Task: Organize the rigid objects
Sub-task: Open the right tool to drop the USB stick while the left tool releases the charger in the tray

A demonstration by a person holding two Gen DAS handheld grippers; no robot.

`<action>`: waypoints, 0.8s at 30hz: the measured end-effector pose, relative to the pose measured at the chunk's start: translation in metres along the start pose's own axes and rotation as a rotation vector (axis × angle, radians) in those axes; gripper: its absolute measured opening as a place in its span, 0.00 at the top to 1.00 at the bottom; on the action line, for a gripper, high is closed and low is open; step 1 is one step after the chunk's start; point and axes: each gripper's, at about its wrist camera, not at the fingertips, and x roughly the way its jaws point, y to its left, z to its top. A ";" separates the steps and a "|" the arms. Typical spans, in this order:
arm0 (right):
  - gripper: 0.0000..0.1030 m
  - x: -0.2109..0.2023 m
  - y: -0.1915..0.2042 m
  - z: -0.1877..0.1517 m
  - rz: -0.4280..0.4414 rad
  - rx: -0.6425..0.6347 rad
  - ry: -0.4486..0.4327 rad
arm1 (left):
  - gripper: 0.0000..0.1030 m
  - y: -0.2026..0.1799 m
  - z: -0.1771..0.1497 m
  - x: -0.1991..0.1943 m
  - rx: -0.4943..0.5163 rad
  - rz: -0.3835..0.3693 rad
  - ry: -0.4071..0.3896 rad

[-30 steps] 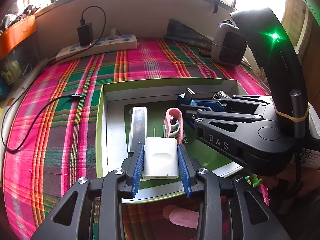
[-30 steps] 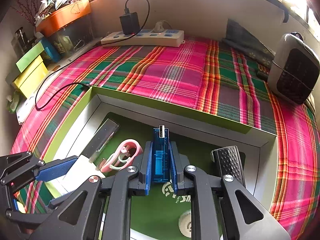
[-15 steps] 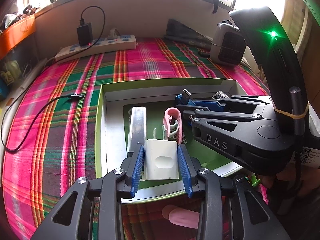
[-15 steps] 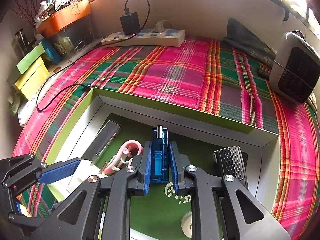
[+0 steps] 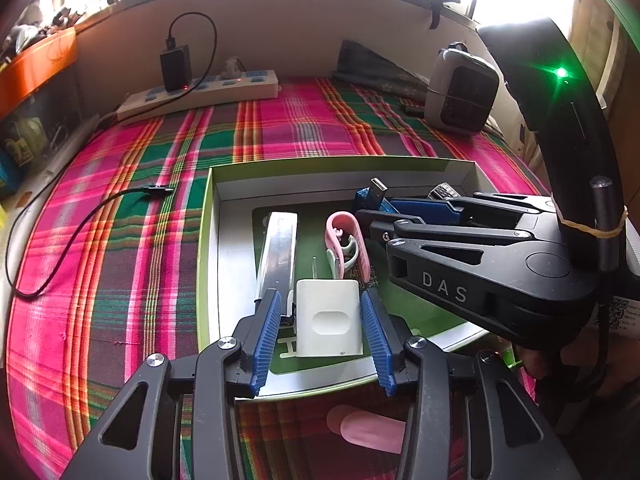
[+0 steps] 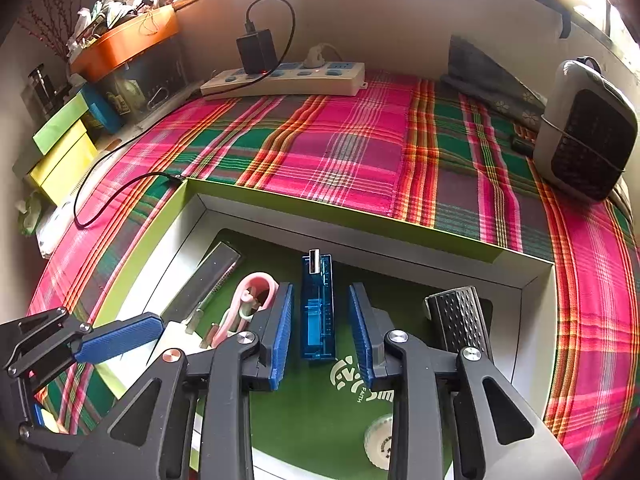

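Box (image 5: 208,240) of green card with a white inner wall sits on the plaid cloth (image 5: 120,200) before us. Going left to right inside it, we see a long silver bar (image 5: 278,252), a pink clip (image 5: 346,240), a blue USB stick (image 6: 317,308) and a black perforated piece (image 6: 458,320). Our left gripper (image 5: 323,334) has just been opening; a white charger (image 5: 328,322) lies between its blue pads with a gap on each side. Our right gripper (image 6: 320,334) has likewise just been opening, its jaws narrow but clear of the USB stick lying flat between them.
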 end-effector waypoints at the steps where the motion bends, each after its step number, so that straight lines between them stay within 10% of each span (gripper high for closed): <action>1: 0.71 -0.001 0.000 0.000 0.001 0.000 -0.001 | 0.60 0.000 0.000 0.000 -0.001 0.001 0.000; 6: 0.57 -0.007 0.000 -0.002 -0.001 0.008 -0.015 | 0.59 0.000 -0.002 -0.004 -0.003 -0.002 -0.008; 24: 0.57 -0.042 0.009 -0.019 0.001 0.030 -0.073 | 0.56 -0.005 -0.015 -0.034 -0.002 0.012 -0.070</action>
